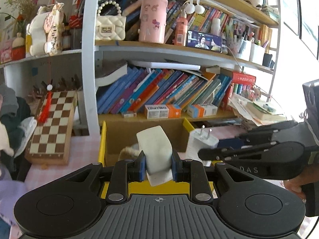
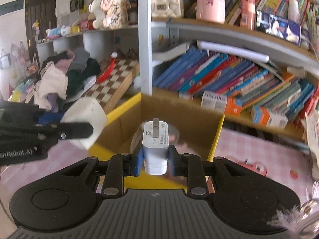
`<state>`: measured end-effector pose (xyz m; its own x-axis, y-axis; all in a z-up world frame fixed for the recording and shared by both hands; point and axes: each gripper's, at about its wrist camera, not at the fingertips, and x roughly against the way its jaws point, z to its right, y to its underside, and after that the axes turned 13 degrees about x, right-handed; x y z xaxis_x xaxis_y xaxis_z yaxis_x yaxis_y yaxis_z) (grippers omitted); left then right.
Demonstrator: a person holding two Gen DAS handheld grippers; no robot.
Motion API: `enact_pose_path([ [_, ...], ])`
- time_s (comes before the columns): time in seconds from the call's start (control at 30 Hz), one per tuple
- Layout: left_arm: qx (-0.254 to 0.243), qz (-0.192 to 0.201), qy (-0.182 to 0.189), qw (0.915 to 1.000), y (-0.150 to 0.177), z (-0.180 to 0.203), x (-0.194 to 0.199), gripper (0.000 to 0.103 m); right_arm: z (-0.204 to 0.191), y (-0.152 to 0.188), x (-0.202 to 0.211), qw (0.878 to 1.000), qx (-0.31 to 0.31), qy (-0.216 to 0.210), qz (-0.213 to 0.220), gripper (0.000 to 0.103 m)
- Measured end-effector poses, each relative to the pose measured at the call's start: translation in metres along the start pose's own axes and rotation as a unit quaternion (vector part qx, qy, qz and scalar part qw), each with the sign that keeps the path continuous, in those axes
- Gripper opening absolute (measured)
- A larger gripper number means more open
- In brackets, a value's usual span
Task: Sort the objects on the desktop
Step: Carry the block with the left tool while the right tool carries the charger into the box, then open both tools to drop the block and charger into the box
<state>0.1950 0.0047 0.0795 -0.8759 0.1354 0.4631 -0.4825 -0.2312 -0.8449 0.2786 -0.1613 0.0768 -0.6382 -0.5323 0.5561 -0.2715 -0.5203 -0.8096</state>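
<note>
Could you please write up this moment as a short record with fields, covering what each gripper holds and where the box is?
left hand-held gripper: shut on white block
right hand-held gripper: shut on charger, prongs pointing away from the camera
box: open cardboard box with yellow rim, on pink cloth, in front of the bookshelf
position: both held items hang over the box
chessboard: leans to the left of the box
phone: on shelf, screen lit

Home study corner: crammed bookshelf [image 1: 159, 91], chessboard [image 1: 52, 127].
</note>
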Motion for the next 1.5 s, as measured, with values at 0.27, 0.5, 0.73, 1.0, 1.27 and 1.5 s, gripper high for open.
enact_pose_path([
  [0.27,-0.022,-0.003,-0.023,0.9995,-0.019,-0.001,-0.042,0.023,0.028,-0.022,-0.05,0.999,0.035,0.017,-0.007,0.024],
  [0.5,-0.018,-0.023,-0.049,0.9984,-0.028,-0.01,-0.081,0.023,0.039,-0.031,-0.1,0.996,0.081,0.023,-0.032,0.024],
  [0.73,-0.03,-0.068,-0.064,0.9952,-0.021,-0.011,-0.127,0.023,0.044,-0.025,-0.137,0.993,0.105,0.015,-0.056,0.025],
  [1.0,-0.039,-0.098,-0.074,0.9917,-0.017,-0.013,-0.154,0.023,0.047,-0.019,-0.167,0.986,0.139,-0.007,-0.089,0.025],
  [1.27,-0.045,-0.121,-0.087,0.9879,-0.014,-0.017,-0.165,0.023,0.042,-0.018,-0.172,0.982,0.162,-0.013,-0.095,0.025],
  [1.5,-0.056,-0.129,-0.091,0.9859,-0.012,-0.018,-0.17,0.023,0.041,-0.019,-0.174,0.981,0.168,-0.017,-0.099,0.025],
])
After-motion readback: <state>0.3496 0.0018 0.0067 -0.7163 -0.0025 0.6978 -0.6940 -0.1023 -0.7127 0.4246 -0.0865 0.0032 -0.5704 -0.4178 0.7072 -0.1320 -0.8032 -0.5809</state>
